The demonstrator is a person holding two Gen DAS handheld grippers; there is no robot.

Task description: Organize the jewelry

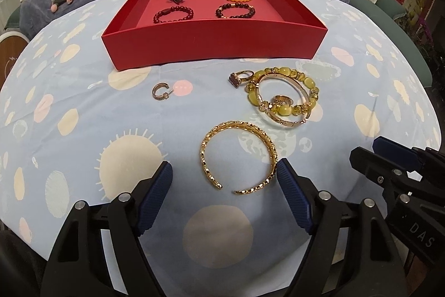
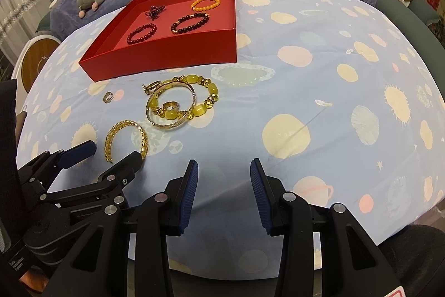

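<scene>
Left wrist view: the left gripper [image 1: 224,183] hangs with fingers wide around the gold cuff [image 1: 238,157], apparently not pressing it. Four pieces lie in the red box [image 1: 214,42].

Right wrist view: the right gripper [image 2: 224,180] is narrower, empty. The yellow bead bracelet [image 2: 192,98], bangle, rings remain outside.

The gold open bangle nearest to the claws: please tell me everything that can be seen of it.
The gold open bangle is a wide C-shaped cuff of shiny yellow metal with pierced, lace-like openwork. It lies flat on the patterned blue cloth, its gap turned toward the camera, apart from the other jewelry and outside the red box. The left claw is open around it; its right pad stands against the bangle's rim, though contact is unclear.
</scene>
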